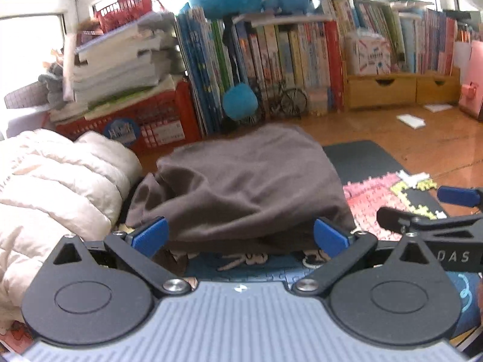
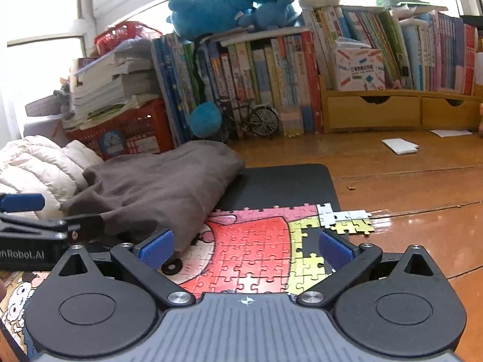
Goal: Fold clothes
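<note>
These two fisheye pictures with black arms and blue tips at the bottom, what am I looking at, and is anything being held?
A person holds two handheld grippers, each with a camera looking along its fingers. The left view shows the left gripper open, its blue pads on either side of the near edge of a crumpled brown cloth garment, not clamping it. The right view shows the right gripper open over a colourful jigsaw puzzle. A puffy white quilted jacket lies left of the garment. Nothing is held.

Brown garment lies bunched beside white jacket.
</note>
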`<action>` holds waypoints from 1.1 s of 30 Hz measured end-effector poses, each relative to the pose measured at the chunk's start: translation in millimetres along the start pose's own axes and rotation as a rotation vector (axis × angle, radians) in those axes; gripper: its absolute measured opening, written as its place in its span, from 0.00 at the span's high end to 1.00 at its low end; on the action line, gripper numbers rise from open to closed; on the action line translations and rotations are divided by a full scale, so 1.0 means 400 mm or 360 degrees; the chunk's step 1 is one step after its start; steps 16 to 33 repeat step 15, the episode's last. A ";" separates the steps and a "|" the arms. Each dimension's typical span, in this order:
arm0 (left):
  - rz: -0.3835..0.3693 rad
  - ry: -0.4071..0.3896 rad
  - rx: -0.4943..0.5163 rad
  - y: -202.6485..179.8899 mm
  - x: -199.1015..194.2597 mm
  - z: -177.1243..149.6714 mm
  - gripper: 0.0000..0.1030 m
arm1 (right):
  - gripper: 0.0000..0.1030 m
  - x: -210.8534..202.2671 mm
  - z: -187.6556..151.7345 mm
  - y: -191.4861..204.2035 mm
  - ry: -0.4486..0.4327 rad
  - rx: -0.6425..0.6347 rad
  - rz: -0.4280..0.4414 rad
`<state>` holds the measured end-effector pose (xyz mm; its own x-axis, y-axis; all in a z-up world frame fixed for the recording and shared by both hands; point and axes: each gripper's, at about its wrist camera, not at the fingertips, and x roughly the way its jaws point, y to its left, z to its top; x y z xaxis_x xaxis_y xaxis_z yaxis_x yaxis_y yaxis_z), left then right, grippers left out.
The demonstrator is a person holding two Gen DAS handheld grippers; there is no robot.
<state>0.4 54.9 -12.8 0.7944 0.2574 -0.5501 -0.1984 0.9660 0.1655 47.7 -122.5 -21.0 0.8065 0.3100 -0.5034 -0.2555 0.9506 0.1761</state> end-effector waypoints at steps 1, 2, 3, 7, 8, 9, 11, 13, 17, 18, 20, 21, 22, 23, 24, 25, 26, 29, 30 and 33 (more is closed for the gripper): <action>0.0000 0.0022 -0.0004 0.001 0.006 -0.002 0.00 | 0.00 0.001 -0.001 -0.003 0.0004 0.0011 0.0003; 0.0004 0.0036 -0.0006 0.001 0.010 -0.004 0.00 | 0.00 0.000 -0.002 -0.005 0.0003 0.0022 0.0016; 0.0007 0.0051 -0.0007 0.001 0.015 -0.005 0.00 | 0.00 0.000 -0.002 -0.008 0.0001 0.0032 0.0027; -0.0022 0.0105 -0.0019 0.002 0.028 -0.009 0.00 | 0.00 0.002 -0.002 -0.011 0.0006 0.0048 0.0027; -0.0028 0.0110 -0.0021 0.001 0.028 -0.011 0.00 | 0.00 0.002 -0.002 -0.011 0.0008 0.0048 0.0027; -0.0035 0.0117 -0.0025 0.001 0.029 -0.012 0.00 | 0.00 0.003 -0.002 -0.011 0.0010 0.0047 0.0027; -0.0062 0.0143 -0.0046 0.005 0.035 -0.014 0.00 | 0.00 0.004 -0.003 -0.012 0.0013 0.0052 0.0023; -0.0099 0.0162 -0.0071 0.011 0.040 -0.016 0.00 | 0.00 0.005 -0.004 -0.015 0.0019 0.0067 0.0024; -0.0124 0.0148 -0.0086 0.014 0.037 -0.019 0.00 | 0.00 0.006 -0.004 -0.019 0.0021 0.0081 0.0027; -0.0124 0.0148 -0.0086 0.014 0.037 -0.019 0.00 | 0.00 0.006 -0.004 -0.019 0.0021 0.0081 0.0027; -0.0124 0.0148 -0.0086 0.014 0.037 -0.019 0.00 | 0.00 0.006 -0.004 -0.019 0.0021 0.0081 0.0027; -0.0124 0.0148 -0.0086 0.014 0.037 -0.019 0.00 | 0.00 0.006 -0.004 -0.019 0.0021 0.0081 0.0027; -0.0124 0.0148 -0.0086 0.014 0.037 -0.019 0.00 | 0.00 0.006 -0.004 -0.019 0.0021 0.0081 0.0027; -0.0124 0.0148 -0.0086 0.014 0.037 -0.019 0.00 | 0.00 0.006 -0.004 -0.019 0.0021 0.0081 0.0027; -0.0124 0.0148 -0.0086 0.014 0.037 -0.019 0.00 | 0.00 0.006 -0.004 -0.019 0.0021 0.0081 0.0027; -0.0124 0.0148 -0.0086 0.014 0.037 -0.019 0.00 | 0.00 0.006 -0.004 -0.019 0.0021 0.0081 0.0027; -0.0124 0.0148 -0.0086 0.014 0.037 -0.019 0.00 | 0.00 0.006 -0.004 -0.019 0.0021 0.0081 0.0027; -0.0124 0.0148 -0.0086 0.014 0.037 -0.019 0.00 | 0.00 0.006 -0.004 -0.019 0.0021 0.0081 0.0027; -0.0124 0.0148 -0.0086 0.014 0.037 -0.019 0.00 | 0.00 0.006 -0.004 -0.019 0.0021 0.0081 0.0027; -0.0124 0.0148 -0.0086 0.014 0.037 -0.019 0.00 | 0.00 0.006 -0.004 -0.019 0.0021 0.0081 0.0027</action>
